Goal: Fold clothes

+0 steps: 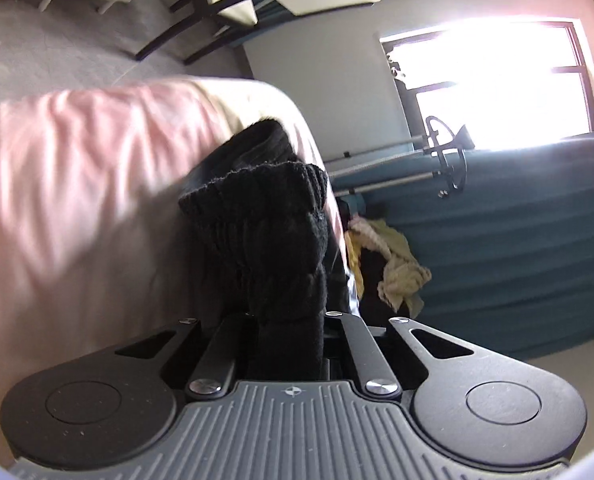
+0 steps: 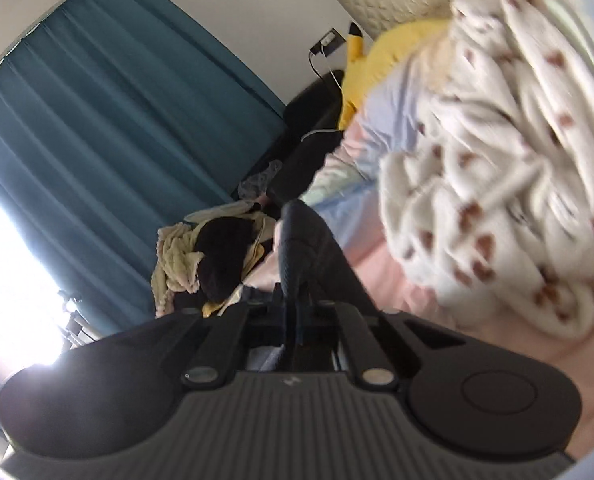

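Left claw [image 1: 285, 320] clamped on black ribbed-knit garment [image 1: 265, 224]; cuff-like hem bunched above pads, rest trailing forward along pink bedsheet [image 1: 77, 168]. Right claw [image 2: 295, 300] pinched tight on dark smooth fabric edge [image 2: 297, 236], likely same garment's other corner; cannot confirm. Garment's long axis probably spans between both claws, hanging off bed edge. Knit thick, stretchy, limp; will sag. Fleecy white blanket with brown spots [image 2: 497, 184] beside right claw. Yellow-and-black clothes heap [image 2: 201, 264] beyond, against teal curtain [image 2: 117, 120].
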The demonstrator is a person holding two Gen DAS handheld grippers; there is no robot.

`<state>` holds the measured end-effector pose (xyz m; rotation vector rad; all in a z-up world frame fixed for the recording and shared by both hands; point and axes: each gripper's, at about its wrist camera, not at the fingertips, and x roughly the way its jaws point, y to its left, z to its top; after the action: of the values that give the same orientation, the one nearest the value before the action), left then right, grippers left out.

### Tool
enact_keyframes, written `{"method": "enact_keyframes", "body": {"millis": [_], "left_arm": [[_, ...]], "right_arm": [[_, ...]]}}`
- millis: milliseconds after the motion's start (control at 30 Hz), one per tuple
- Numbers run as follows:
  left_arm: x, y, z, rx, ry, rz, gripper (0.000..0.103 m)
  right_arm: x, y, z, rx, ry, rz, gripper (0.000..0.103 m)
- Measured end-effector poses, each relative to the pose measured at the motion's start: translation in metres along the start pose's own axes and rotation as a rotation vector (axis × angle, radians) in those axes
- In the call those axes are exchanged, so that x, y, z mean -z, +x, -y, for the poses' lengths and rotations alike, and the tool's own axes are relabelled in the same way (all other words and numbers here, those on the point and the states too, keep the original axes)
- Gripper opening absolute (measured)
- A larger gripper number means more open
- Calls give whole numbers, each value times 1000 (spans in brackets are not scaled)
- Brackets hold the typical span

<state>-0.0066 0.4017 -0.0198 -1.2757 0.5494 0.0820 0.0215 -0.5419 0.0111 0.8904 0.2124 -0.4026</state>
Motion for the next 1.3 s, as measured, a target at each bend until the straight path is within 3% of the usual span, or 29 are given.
{"method": "enact_keyframes", "body": {"millis": [133,300,533,700,867,967,1033,1067,1100,1133,1233,1300], "left_arm": [[-19,49,27,-24,-14,13,9],[-37,128,63,-98,-26,24,9],[-64,260,89,-205,96,32,10],[-63,339,93,-338,218,42,13],[-59,360,100,-389,291,48,15],[-57,358,105,-356,337,31,33],[-51,348,112,-292,379,16,62],[-46,342,116,-270,403,11,68],[-39,336,121,-259,424,6,77],[-31,329,128,-245,440,3,84],[3,304,146,-169,475,9,93],[34,284,155,-101,509,-2,94]], "right_arm": [[-9,24,-29,23,-27,3,5],[-5,86,-66,77,-40,15,5],[22,227,-111,139,-161,20,5],[57,324,-128,227,-265,2,5],[81,375,-134,269,-428,-33,6],[84,379,-133,272,-479,-54,7],[81,368,-133,213,-482,-52,20],[79,360,-133,168,-475,-46,29],[77,352,-133,124,-468,-40,56],[75,342,-134,69,-457,-31,76],[72,294,-135,-104,-372,27,81],[76,263,-132,-155,-298,36,82]]}}
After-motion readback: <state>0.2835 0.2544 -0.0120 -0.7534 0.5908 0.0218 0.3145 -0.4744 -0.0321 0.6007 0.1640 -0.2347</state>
